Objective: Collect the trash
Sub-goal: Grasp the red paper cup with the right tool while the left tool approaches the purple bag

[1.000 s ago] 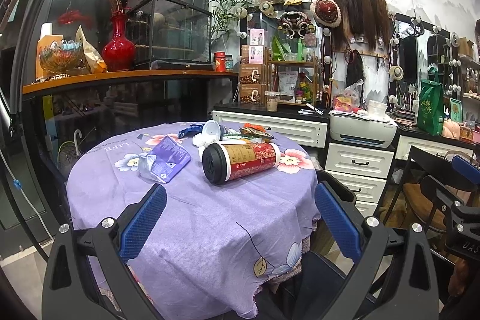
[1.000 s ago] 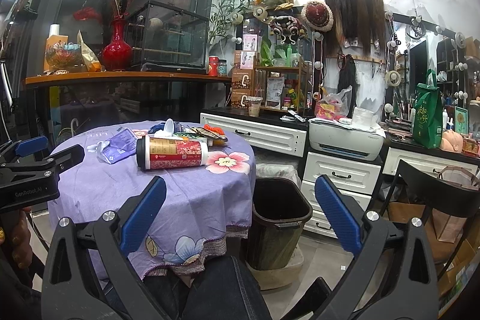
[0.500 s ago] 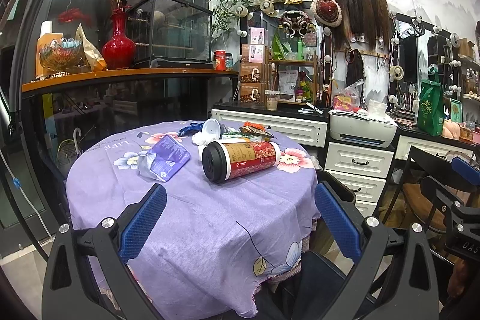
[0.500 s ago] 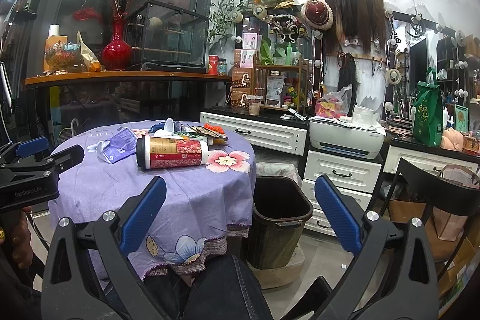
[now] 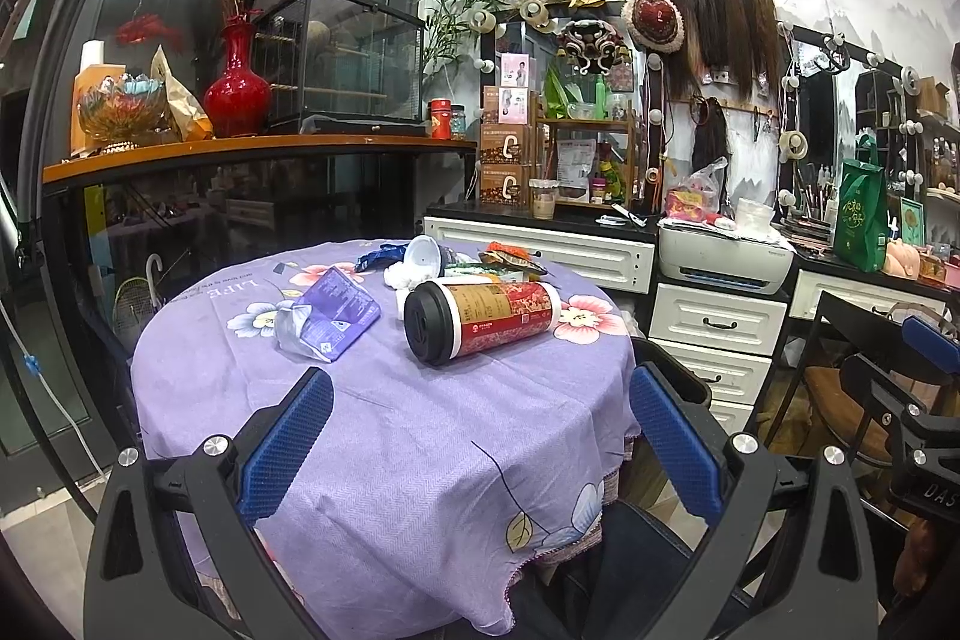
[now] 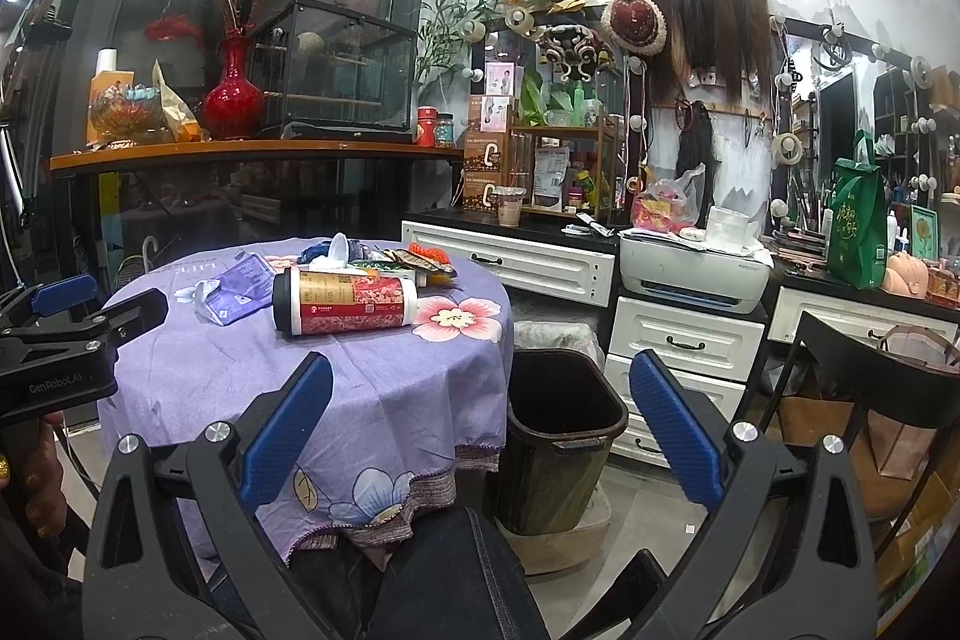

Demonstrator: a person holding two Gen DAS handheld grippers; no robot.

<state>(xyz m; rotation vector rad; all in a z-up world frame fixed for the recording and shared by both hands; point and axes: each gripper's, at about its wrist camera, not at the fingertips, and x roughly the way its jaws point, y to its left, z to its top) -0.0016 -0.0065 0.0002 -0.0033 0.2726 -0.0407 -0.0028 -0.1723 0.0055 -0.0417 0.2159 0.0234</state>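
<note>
Left wrist view: left gripper (image 5: 480, 436) spread wide, blue pads (image 5: 287, 442) apart, nothing between, held low over near edge of round table w/ purple floral cloth (image 5: 384, 448). Trash clustered on far half of table. 1 cylindrical canister (image 5: 483, 317), on its side, black lid toward camera, red/cream printed label, approx. table centre. 1 purple foil pouch (image 5: 331, 316), crumpled, flat, just left of canister, not touching. 1 white cup (image 5: 423, 255), tipped, behind canister, w/ white wadded paper (image 5: 397, 276) at its mouth. Blue wrapper (image 5: 379, 256) left of cup; orange/brown wrappers (image 5: 510, 258) right of cup, count unclear (overlapping). Part of right gripper visible at far right edge.

Right wrist view: right gripper (image 6: 480, 436) likewise spread wide, empty, aimed at gap between table and 1 dark brown bin (image 6: 561, 436). Bin upright on floor, just right of table, open top, interior dark. Canister (image 6: 343, 302) on side, lid to left; pouch (image 6: 237, 291) left of it; remaining wrappers behind, at far edge. Left gripper's tool body at left edge, hand (image 6: 36, 484) on grip below.
</note>
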